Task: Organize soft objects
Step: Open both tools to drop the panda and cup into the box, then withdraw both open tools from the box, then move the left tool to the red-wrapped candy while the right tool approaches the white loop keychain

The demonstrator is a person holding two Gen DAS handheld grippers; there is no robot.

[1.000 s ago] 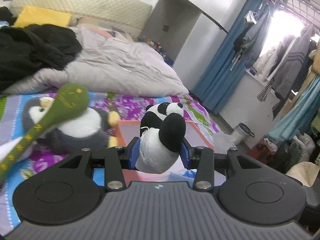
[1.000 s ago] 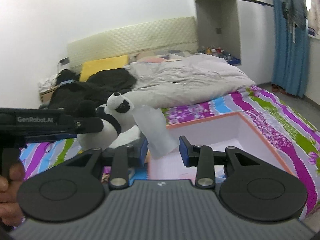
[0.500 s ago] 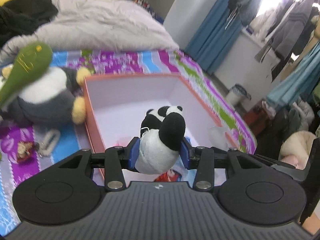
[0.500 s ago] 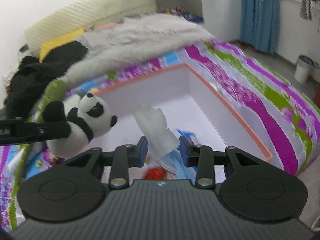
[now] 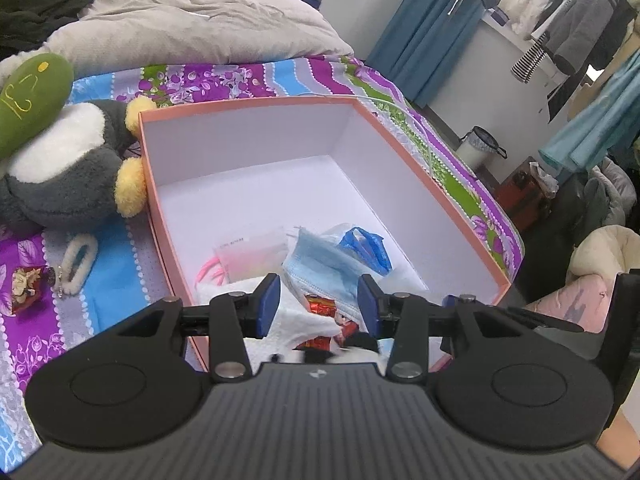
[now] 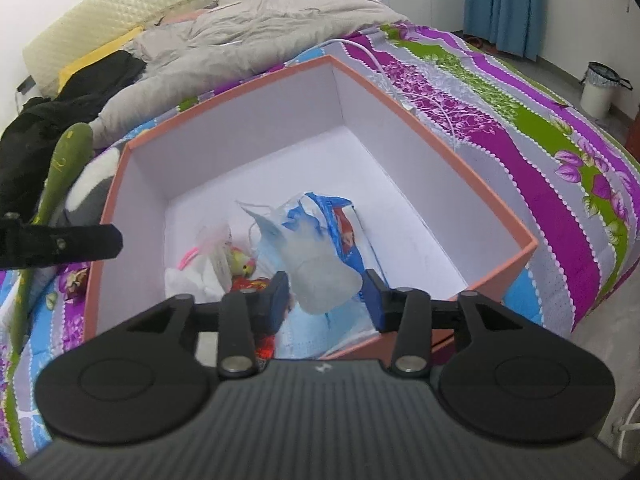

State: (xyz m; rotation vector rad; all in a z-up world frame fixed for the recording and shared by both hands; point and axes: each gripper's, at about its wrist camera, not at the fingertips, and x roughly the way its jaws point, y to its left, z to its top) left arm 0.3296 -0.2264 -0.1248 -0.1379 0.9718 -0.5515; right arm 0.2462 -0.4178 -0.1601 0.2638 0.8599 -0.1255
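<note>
An orange box [image 5: 256, 103] with white inside stands on the bed; it also shows in the right wrist view [image 6: 448, 148]. My left gripper [image 5: 318, 306] is open above its near end. The panda plush [image 5: 356, 345] lies just below the jaws, mostly hidden by the gripper body. The box holds blue face masks [image 5: 320, 260], a blue bag [image 5: 366, 246], a pink packet [image 5: 250, 254]. My right gripper [image 6: 325, 298] holds a translucent white glove-like piece [image 6: 316, 268] above the box; the jaws look slightly apart.
A grey penguin plush [image 5: 68, 168] and a green plush [image 5: 30, 100] lie left of the box. A fluffy ring [image 5: 78, 258] and a small figurine [image 5: 26, 282] rest on the colourful sheet. A grey duvet [image 5: 180, 20] lies behind. A white cable [image 6: 384, 68] runs by the box.
My left gripper opened and let go of the panda, which dropped into the box's near end. Both grippers tilted down over the box. The right still carries the translucent piece.
</note>
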